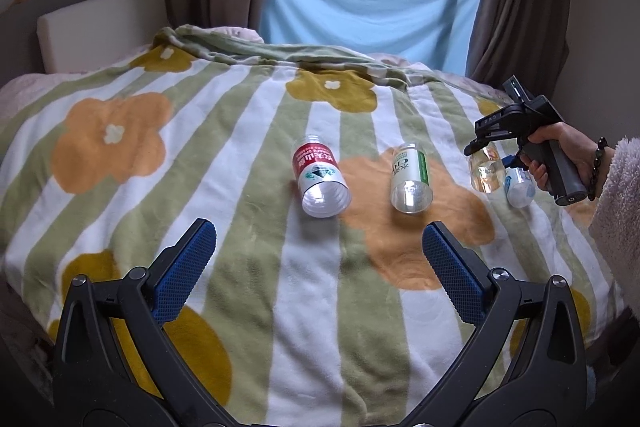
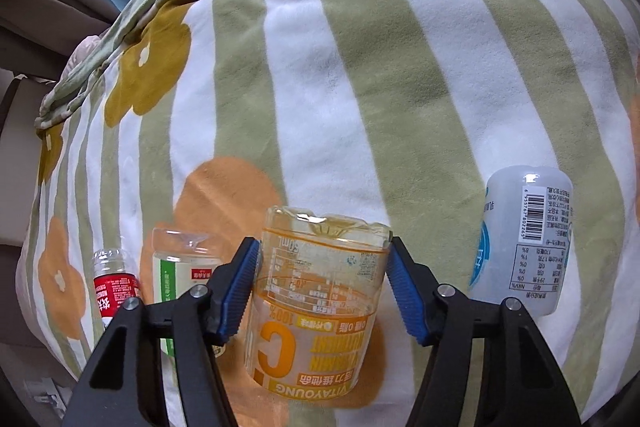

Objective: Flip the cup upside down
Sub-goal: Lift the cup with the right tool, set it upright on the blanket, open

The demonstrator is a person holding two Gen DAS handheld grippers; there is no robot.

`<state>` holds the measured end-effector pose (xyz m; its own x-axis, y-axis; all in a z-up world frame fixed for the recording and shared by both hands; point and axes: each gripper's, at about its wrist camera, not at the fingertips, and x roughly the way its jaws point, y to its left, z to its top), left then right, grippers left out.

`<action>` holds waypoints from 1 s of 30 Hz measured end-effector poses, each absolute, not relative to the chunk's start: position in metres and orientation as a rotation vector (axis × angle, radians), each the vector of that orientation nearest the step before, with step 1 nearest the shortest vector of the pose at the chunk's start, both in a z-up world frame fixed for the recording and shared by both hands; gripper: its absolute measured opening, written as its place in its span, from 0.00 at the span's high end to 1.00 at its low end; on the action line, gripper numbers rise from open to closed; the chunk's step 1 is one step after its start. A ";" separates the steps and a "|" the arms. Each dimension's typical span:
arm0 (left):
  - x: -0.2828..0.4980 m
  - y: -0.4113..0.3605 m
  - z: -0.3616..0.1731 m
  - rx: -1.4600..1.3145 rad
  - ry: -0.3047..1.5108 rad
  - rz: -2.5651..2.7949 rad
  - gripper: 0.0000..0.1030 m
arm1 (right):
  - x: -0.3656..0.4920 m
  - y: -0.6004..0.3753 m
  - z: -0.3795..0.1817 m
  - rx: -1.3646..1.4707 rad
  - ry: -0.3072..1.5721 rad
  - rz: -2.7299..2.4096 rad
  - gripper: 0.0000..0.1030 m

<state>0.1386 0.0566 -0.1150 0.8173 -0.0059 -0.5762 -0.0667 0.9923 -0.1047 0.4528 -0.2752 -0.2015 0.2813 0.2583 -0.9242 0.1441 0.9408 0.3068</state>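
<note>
My right gripper [image 2: 322,287] has its blue pads [image 2: 240,287] at either side of the orange-label cup [image 2: 316,311], seemingly pinching it — the thin clear wall could buckle or slip out as I turn it; the cup sits toward the blanket's [image 2: 360,67] near right edge, and on such soft plush it may topple once released. The white cup [image 2: 524,243] just beside could get knocked. My left gripper [image 1: 318,267] hangs released, holding nothing; farther off the green-label cup [image 1: 411,179] and red-label cup [image 1: 320,181] lie mid-blanket.
</note>
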 end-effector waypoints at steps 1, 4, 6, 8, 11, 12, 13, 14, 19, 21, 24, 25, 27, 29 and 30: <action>0.135 0.057 -0.111 -0.121 0.612 0.034 0.00 | 0.445 -0.271 -0.191 0.341 1.278 0.106 0.42; 0.125 0.056 -0.103 -0.117 0.618 0.036 0.00 | 0.417 -0.255 -0.163 0.293 1.241 0.198 0.42; 0.118 0.057 -0.100 -0.128 0.631 0.030 0.00 | 0.395 -0.245 -0.149 0.275 1.232 0.255 0.42; 0.109 0.057 -0.097 -0.139 0.636 0.023 0.00 | 0.374 -0.231 -0.141 0.263 1.240 0.304 0.42; 0.096 0.057 -0.094 -0.132 0.643 0.025 0.00 | 0.347 -0.204 -0.145 0.235 1.265 0.376 0.42; 0.092 0.057 -0.093 -0.130 0.646 0.026 0.00 | 0.339 -0.196 -0.148 0.222 1.273 0.392 0.42; 0.088 0.058 -0.092 -0.129 0.648 0.026 0.00 | 0.330 -0.189 -0.155 0.210 1.284 0.406 0.42; 0.085 0.059 -0.091 -0.132 0.650 0.024 0.00 | 0.323 -0.182 -0.162 0.202 1.297 0.417 0.42; 0.073 0.067 -0.090 -0.147 0.673 0.023 0.00 | 0.297 -0.151 -0.206 0.158 1.347 0.439 0.42; 0.071 0.070 -0.090 -0.154 0.683 0.026 0.00 | 0.290 -0.141 -0.220 0.172 1.372 0.457 0.42; 0.070 0.072 -0.093 -0.162 0.694 0.024 0.00 | 0.282 -0.126 -0.228 0.120 1.352 0.453 0.42; 0.070 0.072 -0.094 -0.163 0.697 0.025 0.00 | 0.280 -0.121 -0.228 0.100 1.343 0.452 0.42; 0.071 0.073 -0.096 -0.171 0.707 0.024 0.00 | 0.278 -0.114 -0.232 0.081 1.343 0.455 0.42; 0.073 0.073 -0.099 -0.181 0.719 0.018 0.00 | 0.279 -0.111 -0.236 0.075 1.354 0.451 0.42; 0.073 0.073 -0.100 -0.183 0.722 0.016 0.00 | 0.279 -0.110 -0.238 0.075 1.354 0.449 0.42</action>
